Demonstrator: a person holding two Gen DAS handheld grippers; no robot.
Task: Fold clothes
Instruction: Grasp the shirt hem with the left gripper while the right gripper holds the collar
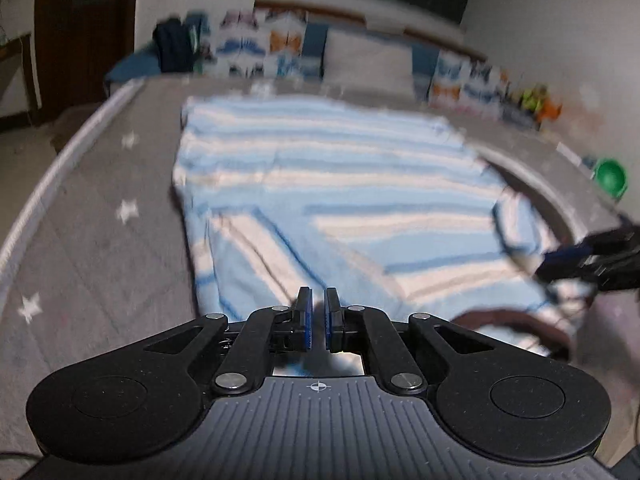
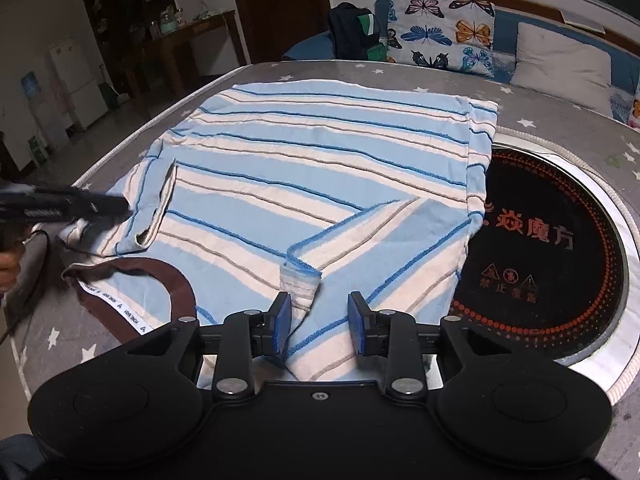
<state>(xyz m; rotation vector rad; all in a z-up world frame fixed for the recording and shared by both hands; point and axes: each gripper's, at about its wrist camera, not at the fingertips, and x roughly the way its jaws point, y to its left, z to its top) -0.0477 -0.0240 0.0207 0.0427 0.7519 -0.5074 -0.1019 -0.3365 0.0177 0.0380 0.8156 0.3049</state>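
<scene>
Table: we see a grey star-print cover with an inset round black cooktop
Shirt: blue-and-cream striped, spread flat on the table, right sleeve folded inward, one edge overlapping the cooktop
Right gripper: jaws spread wide, straddling the folded sleeve cuff
Left gripper: jaws nearly pressed together; we cannot tell whether cloth is pinched

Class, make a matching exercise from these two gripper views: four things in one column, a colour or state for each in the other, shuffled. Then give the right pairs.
Things:
1. striped shirt
2. shirt collar
3. right gripper
4. induction cooktop

Descriptions:
A. brown
B. black round glass with red markings
C. fingers apart over a sleeve
D. light blue and white, spread flat on the table

Pairs: 1-D, 2-A, 3-C, 4-B
</scene>
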